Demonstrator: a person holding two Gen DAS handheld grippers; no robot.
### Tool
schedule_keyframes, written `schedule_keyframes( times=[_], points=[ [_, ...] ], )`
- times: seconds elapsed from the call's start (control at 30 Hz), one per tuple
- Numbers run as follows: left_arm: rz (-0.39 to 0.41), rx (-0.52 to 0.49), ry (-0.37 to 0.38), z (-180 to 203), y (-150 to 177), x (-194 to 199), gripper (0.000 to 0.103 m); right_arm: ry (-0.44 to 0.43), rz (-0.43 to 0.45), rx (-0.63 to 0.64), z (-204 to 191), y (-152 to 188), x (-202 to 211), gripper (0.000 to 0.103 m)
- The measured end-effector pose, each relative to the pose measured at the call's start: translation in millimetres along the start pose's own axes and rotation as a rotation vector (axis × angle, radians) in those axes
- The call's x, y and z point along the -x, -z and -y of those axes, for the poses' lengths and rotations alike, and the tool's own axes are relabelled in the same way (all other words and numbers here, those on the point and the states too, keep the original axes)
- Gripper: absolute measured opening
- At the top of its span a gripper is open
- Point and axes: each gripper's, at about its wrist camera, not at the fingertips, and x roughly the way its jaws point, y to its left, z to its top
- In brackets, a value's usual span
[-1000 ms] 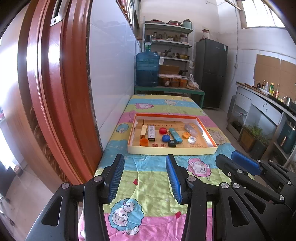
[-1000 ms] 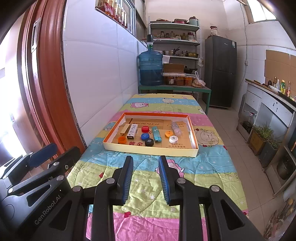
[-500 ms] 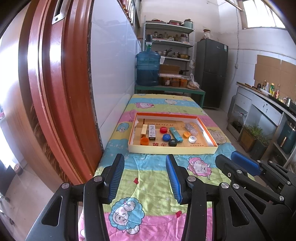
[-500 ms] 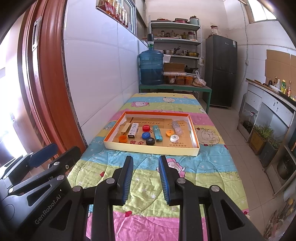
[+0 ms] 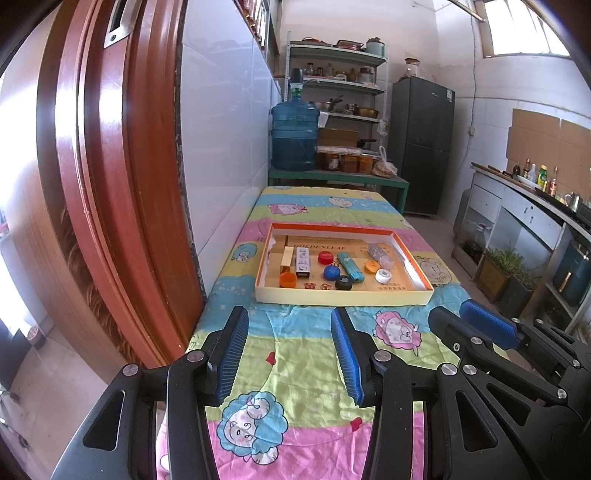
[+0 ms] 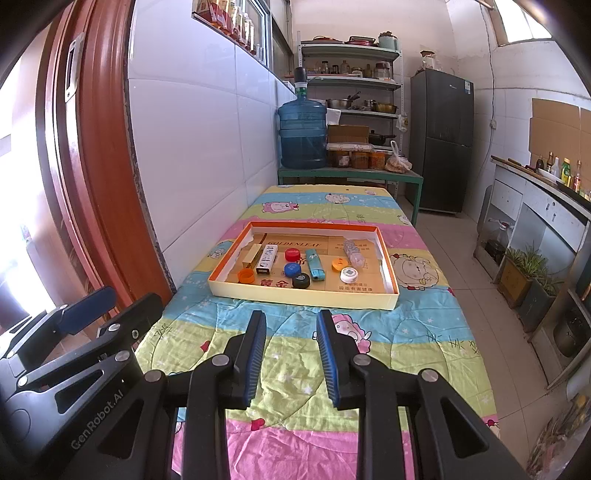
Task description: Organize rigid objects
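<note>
Caps (image 5: 331, 272) inside tray (image 5: 343, 295), untouched.

light: bright daylight from a high window (image 5: 517, 29) at upper right and a washed-out opening at far left | glare: sheen on the white wall tiles (image 6: 192, 122) and the red door frame (image 5: 110, 177) | shadows: soft, faint | focus: sharp, no motion blur | edges: strong fisheye bending, dark corners

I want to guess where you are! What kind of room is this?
Most likely a home kitchen: a tall dark fridge, metal shelves of pots and jars, and a counter with sauce bottles beside the quilt-covered table.
</note>
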Motion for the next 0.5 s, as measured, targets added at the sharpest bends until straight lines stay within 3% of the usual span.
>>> schedule_keyframes(
  times=[0.5],
  points=[
    [-0.002,0.0,0.0,0.5,3.0,0.3,0.048,0.001,0.002,0.001,-1.7,1.3,-0.7,0.028]
  ],
)
